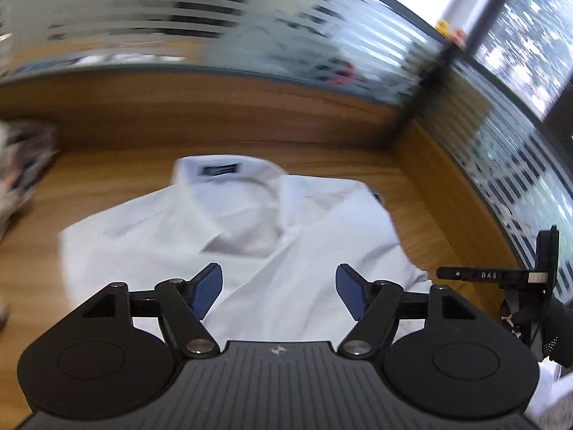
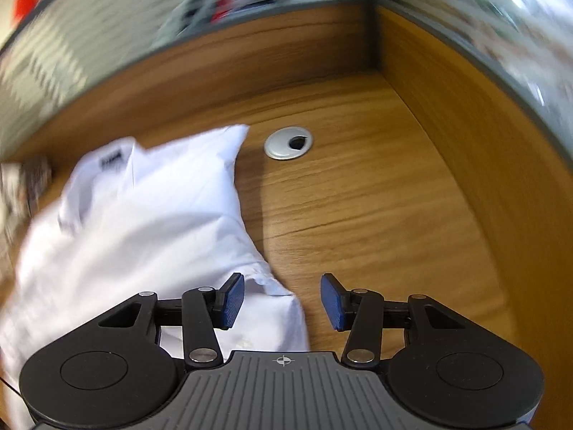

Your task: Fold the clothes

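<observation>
A white shirt (image 1: 229,236) lies partly folded on the wooden desk (image 2: 376,215), collar toward the back panel, its label showing. The left gripper (image 1: 279,294) hangs over the shirt's front with its blue pads spread and nothing between them. The right gripper (image 2: 283,301) sits at the shirt's right edge, jaws released, cloth below but not pinched. Beyond the shirt's far right corner is a round grey cable grommet (image 2: 288,142). A patterned, blurred garment (image 1: 21,165) lies left of the shirt.
</observation>
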The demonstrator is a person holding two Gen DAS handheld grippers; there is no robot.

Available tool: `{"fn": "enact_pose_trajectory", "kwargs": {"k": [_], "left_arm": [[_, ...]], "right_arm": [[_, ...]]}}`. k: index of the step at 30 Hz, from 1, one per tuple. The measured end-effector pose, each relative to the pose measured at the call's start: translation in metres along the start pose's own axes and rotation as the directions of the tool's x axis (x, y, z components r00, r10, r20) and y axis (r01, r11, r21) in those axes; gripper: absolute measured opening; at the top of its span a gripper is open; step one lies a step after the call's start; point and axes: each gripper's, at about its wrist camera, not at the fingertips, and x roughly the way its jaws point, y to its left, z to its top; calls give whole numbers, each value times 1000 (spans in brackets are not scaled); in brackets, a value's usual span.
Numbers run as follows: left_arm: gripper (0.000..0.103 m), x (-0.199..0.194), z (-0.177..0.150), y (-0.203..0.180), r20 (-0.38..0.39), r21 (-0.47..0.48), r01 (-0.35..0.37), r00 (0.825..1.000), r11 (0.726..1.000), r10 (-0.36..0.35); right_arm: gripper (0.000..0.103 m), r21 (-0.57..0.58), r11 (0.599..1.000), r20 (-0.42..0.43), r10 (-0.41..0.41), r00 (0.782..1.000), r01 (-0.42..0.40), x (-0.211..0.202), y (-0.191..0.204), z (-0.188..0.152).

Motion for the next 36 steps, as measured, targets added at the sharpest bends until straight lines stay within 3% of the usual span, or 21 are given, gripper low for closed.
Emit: {"fn": "enact_pose_trajectory", "kwargs": {"k": [4,9,16,20,22,27,30,36], "left_arm": [[77,47,26,-18,-44,65,49,998,997,-46],[76,106,62,-32,-89,88,123,989,989,-115],[69,181,105,-55,-145,110,200,972,973,-184],[57,221,119,-70,-190,114,239,958,964,-215],[48,239,122,-78,-218,113,259,949,959,-230],[47,283,124,-98,-290,139,266,932,954,-218],[47,299,120,-101,-317,165,251,929,954,-189],[47,317,114,-96,-341,122,241,921,963,-188]], "right_arm": [[36,252,965,18,77,997,-79,1,-16,-7],[22,498,854,64,133,989,-147,7,-27,-18],[19,791,579,132,155,979,-198,17,-39,-37],[19,895,389,163,167,972,-217,25,-47,-48],[19,920,328,166,166,972,-213,29,-51,-49],[19,964,201,146,159,976,-177,36,-59,-54],[19,974,159,135,172,976,-163,43,-62,-54],[19,978,177,79,188,979,-113,56,-64,-49]]}}
